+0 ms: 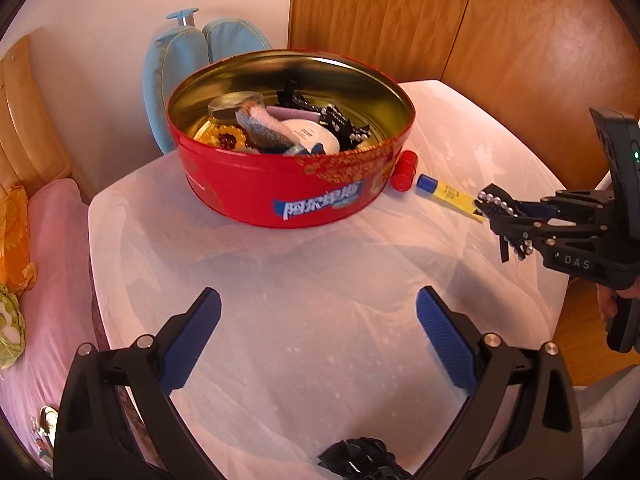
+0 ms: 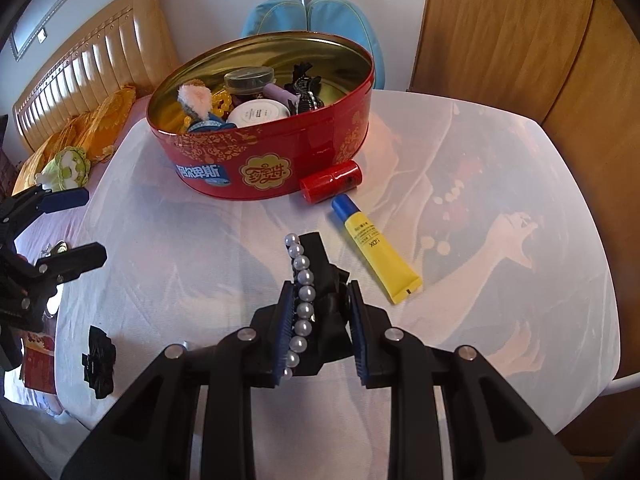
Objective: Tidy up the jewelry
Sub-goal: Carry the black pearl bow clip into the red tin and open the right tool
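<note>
My right gripper (image 2: pixel 320 286) is shut on a black hair clip edged with a row of pearls (image 2: pixel 306 300) and holds it just above the white table. In the left wrist view the same right gripper (image 1: pixel 516 220) comes in from the right with the pearl clip (image 1: pixel 498 204) sticking out of its tips. My left gripper (image 1: pixel 319 296) stands open and empty over the table's near side, also seen as the left gripper (image 2: pixel 93 224). The red round tin (image 1: pixel 280 184) (image 2: pixel 260 152) holds amber bead bracelets, a white compact and black clips. Another black clip (image 2: pixel 98 360) (image 1: pixel 360 460) lies on the table.
A small red cylinder (image 2: pixel 332 182) and a yellow tube with a blue cap (image 2: pixel 376 248) lie right of the tin. A blue chair (image 1: pixel 180 68) stands behind the table (image 1: pixel 320 264). A bed with pink sheets (image 1: pixel 52 240) is at left, wooden doors (image 2: pixel 520 40) at right.
</note>
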Tool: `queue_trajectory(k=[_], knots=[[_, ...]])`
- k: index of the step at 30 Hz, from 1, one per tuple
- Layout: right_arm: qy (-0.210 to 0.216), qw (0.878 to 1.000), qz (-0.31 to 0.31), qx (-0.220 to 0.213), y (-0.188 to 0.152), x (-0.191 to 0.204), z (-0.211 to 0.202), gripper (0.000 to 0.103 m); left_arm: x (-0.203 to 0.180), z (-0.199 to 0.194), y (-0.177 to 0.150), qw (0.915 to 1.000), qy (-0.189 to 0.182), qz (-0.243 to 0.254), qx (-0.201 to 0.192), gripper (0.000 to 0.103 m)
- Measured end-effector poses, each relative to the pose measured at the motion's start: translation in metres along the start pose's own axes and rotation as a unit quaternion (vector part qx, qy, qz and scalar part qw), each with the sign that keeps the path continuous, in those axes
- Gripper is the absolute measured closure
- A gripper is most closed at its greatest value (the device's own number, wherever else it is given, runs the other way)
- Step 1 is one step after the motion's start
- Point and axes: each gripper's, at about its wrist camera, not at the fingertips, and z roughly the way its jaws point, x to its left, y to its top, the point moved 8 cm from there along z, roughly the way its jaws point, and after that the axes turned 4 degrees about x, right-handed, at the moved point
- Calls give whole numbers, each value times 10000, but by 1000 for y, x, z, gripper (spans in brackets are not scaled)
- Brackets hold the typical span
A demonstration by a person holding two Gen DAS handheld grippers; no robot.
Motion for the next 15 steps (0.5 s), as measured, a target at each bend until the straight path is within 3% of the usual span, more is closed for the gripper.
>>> queue_trajectory(k=[4,9,15], knots=[[-70,9997,178,-172,16,11,-19,75,21,-10,31,9994,-34,167,-315,8],[-134,9986,-69,-512,63,29,-38,75,40,-26,82,9961,62,299,-827,8],[192,9968,-423,-652,134,50,-12,75,65,-22,115,9943,325,-6,-1020,8]])
